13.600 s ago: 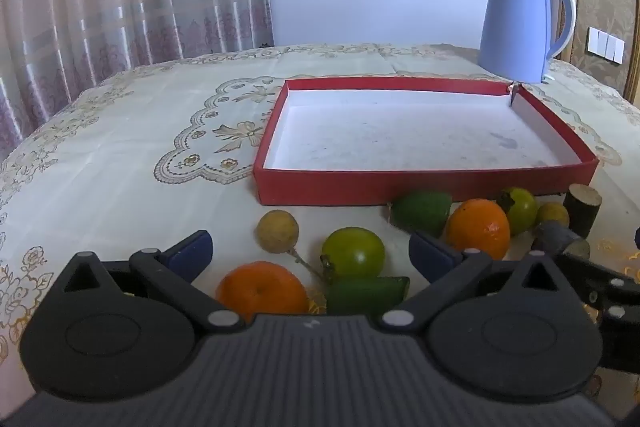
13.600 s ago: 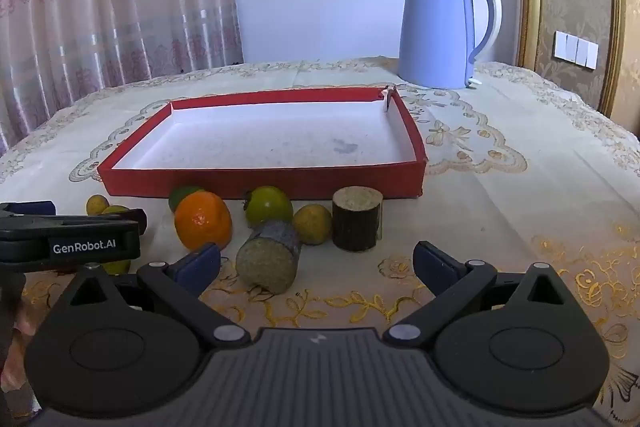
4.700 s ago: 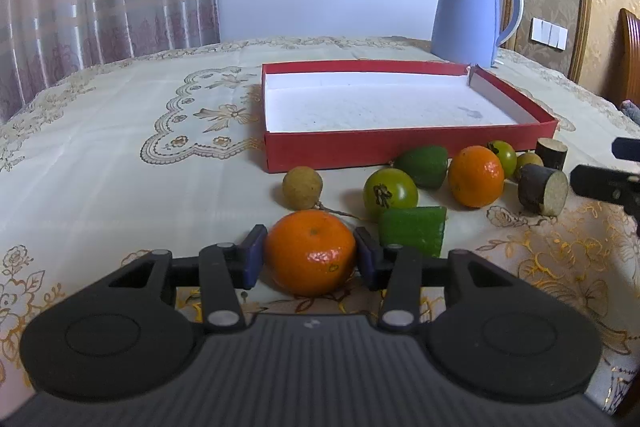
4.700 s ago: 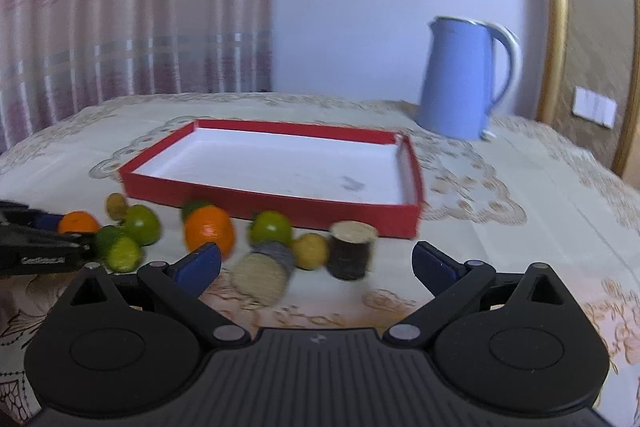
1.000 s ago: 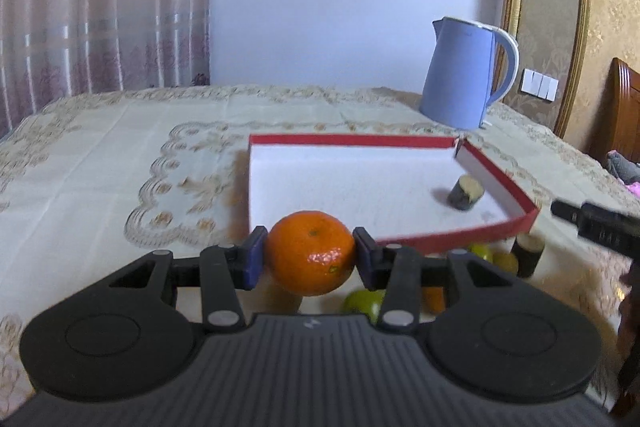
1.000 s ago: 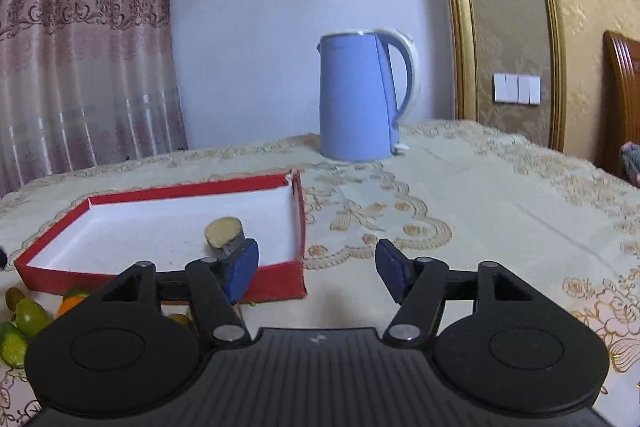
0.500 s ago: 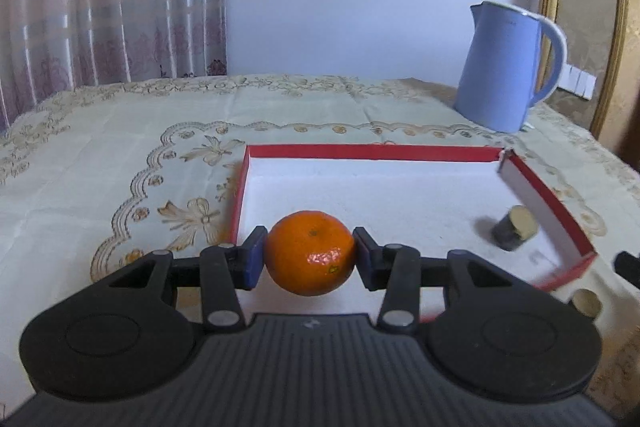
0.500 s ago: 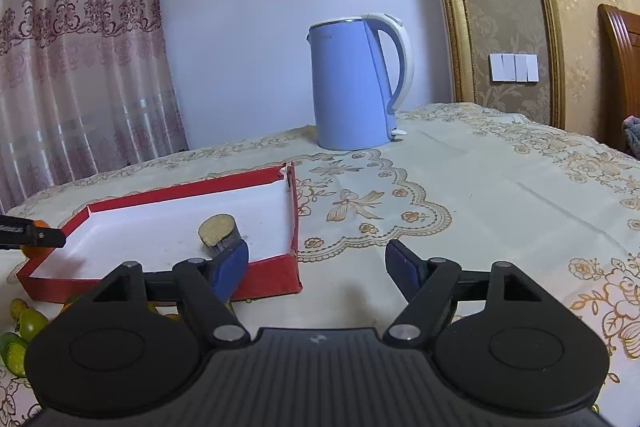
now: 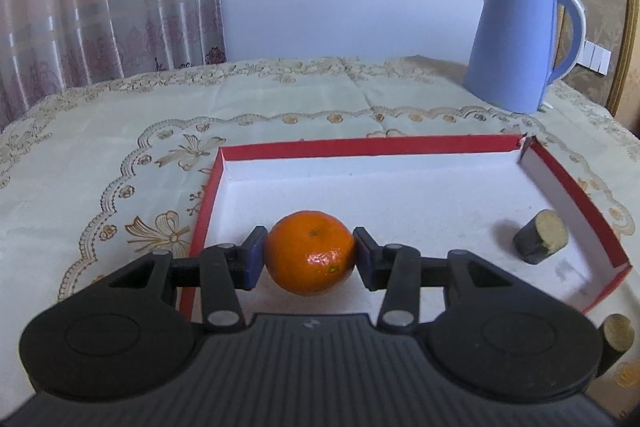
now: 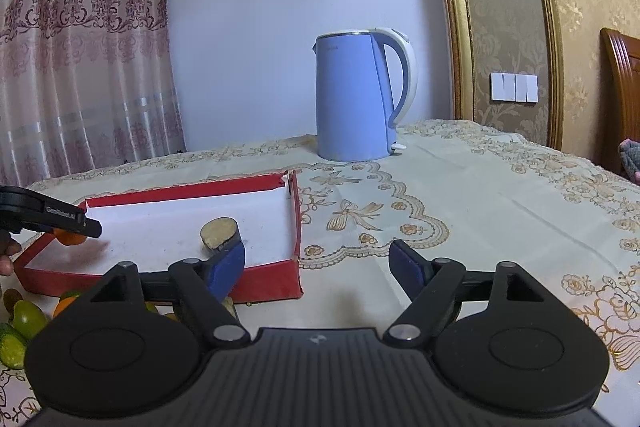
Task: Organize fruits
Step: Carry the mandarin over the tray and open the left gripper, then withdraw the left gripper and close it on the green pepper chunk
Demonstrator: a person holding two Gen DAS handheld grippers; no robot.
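One round, glossy orange (image 9: pixel 310 258), peel dimpled.

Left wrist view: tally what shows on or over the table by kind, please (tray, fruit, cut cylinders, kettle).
red tray: 1
orange: 1
dark cut cylinders: 2, one inside the tray, one outside it
blue kettle: 1
Total: 5

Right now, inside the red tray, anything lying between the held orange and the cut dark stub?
Nothing: in the left wrist view only bare white tray floor separates the orange in the left tongs from the dark stub.
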